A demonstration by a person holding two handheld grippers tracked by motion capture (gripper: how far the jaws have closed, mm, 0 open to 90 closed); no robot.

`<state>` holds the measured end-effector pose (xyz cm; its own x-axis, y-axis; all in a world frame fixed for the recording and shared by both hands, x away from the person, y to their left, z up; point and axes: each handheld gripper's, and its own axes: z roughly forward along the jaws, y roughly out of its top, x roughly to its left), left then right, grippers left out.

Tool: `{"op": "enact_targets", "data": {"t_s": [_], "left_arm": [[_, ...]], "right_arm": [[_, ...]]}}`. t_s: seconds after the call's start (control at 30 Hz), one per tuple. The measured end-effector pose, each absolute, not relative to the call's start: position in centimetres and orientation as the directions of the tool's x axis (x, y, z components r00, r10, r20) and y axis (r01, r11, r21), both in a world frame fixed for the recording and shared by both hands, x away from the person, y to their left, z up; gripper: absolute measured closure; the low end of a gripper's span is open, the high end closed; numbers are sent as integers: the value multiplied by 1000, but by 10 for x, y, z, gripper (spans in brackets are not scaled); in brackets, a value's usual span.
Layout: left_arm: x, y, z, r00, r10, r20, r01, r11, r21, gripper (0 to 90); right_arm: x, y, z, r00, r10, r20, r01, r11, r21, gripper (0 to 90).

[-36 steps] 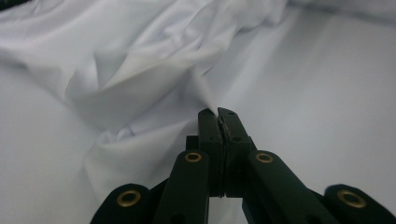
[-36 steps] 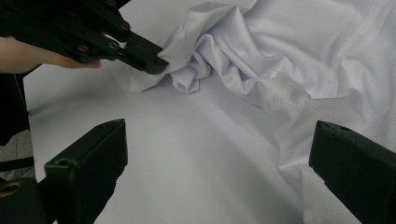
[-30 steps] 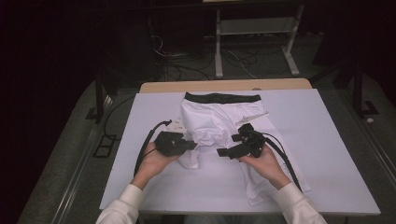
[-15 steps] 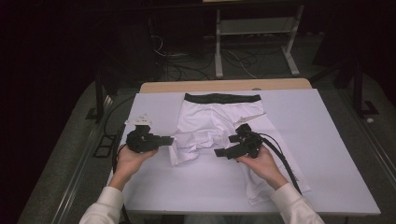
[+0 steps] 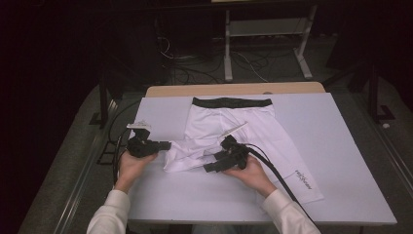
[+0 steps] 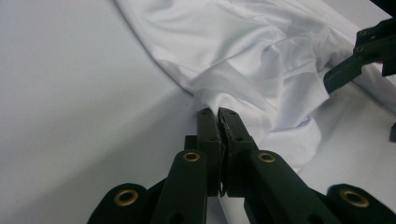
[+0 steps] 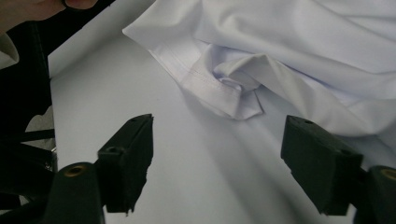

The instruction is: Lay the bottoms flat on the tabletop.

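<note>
White leggings [image 5: 229, 127] with a black waistband [image 5: 231, 102] lie flat on the white table [image 5: 341, 141]. One leg runs to the front right [image 5: 299, 178]; the other is bunched up near the middle. My left gripper [image 5: 168, 145] sits at the bunched leg's left edge, shut on a pinch of the white fabric [image 6: 210, 100], jaws [image 6: 218, 114] pressed together. My right gripper [image 5: 209, 167] is open just in front of the crumpled hem [image 7: 224, 91], its jaws wide apart [image 7: 217, 149] with bare table between them. The right gripper's jaw tip [image 6: 348, 70] also appears in the left gripper view.
The table's wooden far edge [image 5: 234, 89] lies beyond the waistband. Cables [image 5: 272, 168] trail from both grippers over the table. Metal stands and wires cover the dark floor [image 5: 234, 58] behind. The other hand [image 7: 42, 9] shows at the right gripper view's top left.
My left gripper has moved left across the table, dragging the folded leg fabric with it. The right gripper has stayed near the hem, shifting slightly left.
</note>
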<state>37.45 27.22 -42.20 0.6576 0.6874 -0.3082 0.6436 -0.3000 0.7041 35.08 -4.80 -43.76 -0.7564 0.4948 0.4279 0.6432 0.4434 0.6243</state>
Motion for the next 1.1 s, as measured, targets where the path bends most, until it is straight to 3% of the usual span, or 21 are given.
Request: {"op": "enact_targets", "data": {"t_s": [0.3, 0.57, 1.1], "left_arm": [[375, 279, -429, 639, 703, -314, 656, -283, 700, 872], [371, 279, -433, 639, 703, -313, 657, -287, 697, 874], [354, 265, -429, 692, 650, -315, 628, -327, 706, 875]], "right_arm": [[372, -23, -449, -738, 514, 438, 663, 430, 613, 470], [368, -9, -455, -773, 511, 377, 625, 509, 592, 827], [339, -53, -428, -742, 525, 417, 670, 555, 493, 843]]}}
